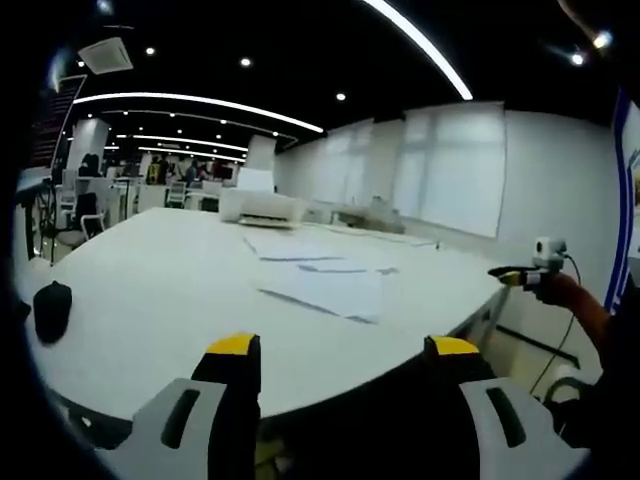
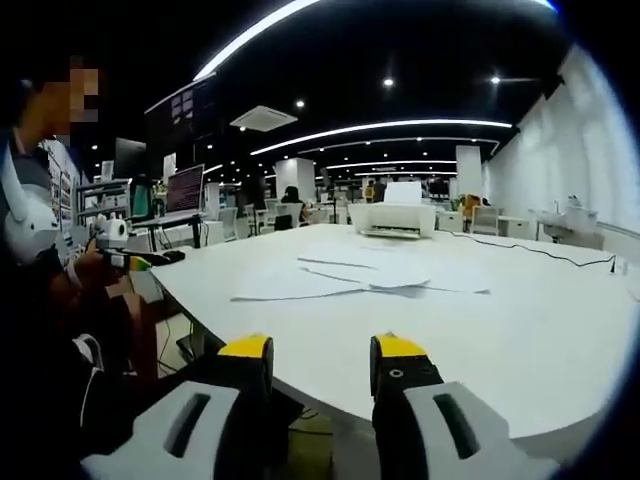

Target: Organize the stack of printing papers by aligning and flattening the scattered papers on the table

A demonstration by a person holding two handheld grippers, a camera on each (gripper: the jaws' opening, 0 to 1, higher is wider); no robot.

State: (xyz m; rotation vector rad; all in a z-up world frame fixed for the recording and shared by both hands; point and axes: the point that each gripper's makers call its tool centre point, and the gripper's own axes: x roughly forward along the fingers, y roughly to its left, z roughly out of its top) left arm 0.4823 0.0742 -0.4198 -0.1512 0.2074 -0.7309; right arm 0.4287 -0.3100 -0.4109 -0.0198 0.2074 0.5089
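Several loose white printing papers (image 1: 322, 285) lie scattered and askew in the middle of the white table (image 1: 150, 290), some overlapping. From the other side the same papers (image 2: 350, 278) spread in a loose fan on the table (image 2: 540, 320). My left gripper (image 1: 343, 350) is open with nothing between its jaws, just short of the table's near edge. My right gripper (image 2: 322, 350) is also open and holds nothing, at its own edge of the table. Each gripper is well short of the papers. A hand holds the right gripper (image 1: 528, 272) at the table's right end, and the left gripper (image 2: 115, 250) sits far left.
A white printer (image 1: 262, 208) (image 2: 395, 218) stands at the far side of the table behind the papers. A black mouse (image 1: 52, 308) lies near the left edge. A thin cable (image 2: 545, 252) runs across the right part. A seated person (image 2: 60, 300) is at the left.
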